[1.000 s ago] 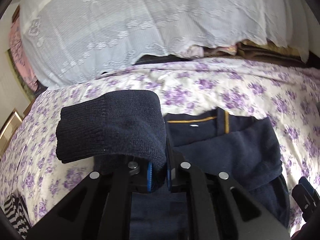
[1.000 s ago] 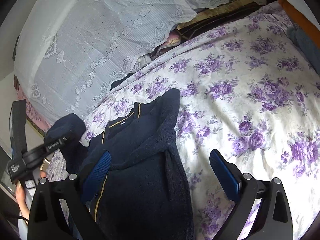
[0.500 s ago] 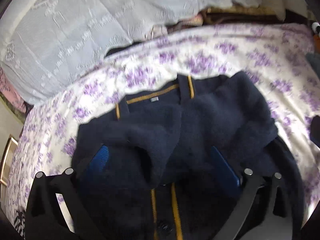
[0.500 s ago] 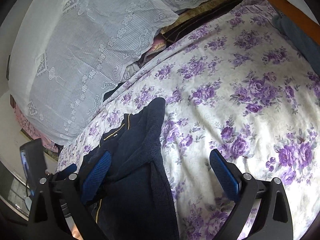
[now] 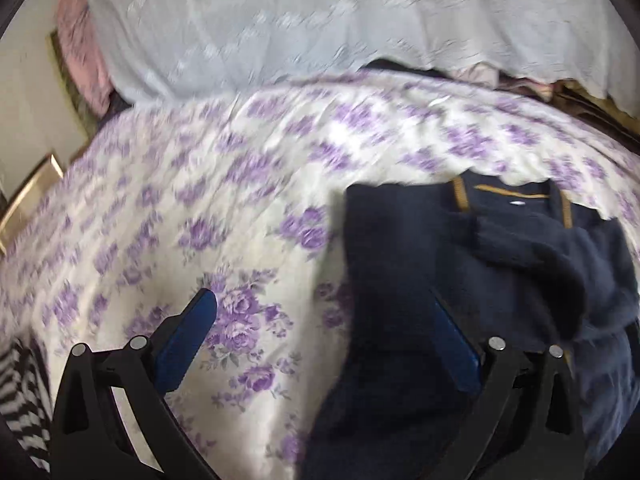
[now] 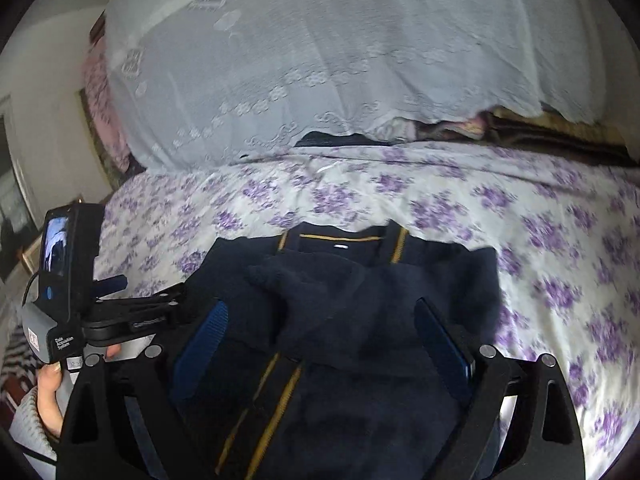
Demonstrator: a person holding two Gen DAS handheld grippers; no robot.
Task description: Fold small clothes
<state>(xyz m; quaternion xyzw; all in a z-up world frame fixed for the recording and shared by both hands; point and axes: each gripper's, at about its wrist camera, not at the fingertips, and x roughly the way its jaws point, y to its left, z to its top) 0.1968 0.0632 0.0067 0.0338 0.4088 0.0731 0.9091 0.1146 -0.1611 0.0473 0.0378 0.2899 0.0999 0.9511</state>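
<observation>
1. We keep our left gripper (image 5: 326, 330) wide open and empty; it spans the left edge of the navy cardigan (image 5: 460, 280), perhaps to take it.
2. The cardigan lies on the floral bedsheet (image 5: 240, 208) with sleeves crossed over its chest, so the fold stays narrow.
3. Our right gripper (image 6: 324, 336) is also wide open and holds nothing, above the chest.

Soft, dim daylight, no glare. The left wrist view is smeared by motion blur across the bedsheet (image 5: 248, 200) and lace cloth (image 5: 280, 20); the right wrist view is sharper, blurring toward its right side. The cardigan (image 6: 360, 320) reads nearly black. Fisheye bends both views, corners dark.
</observation>
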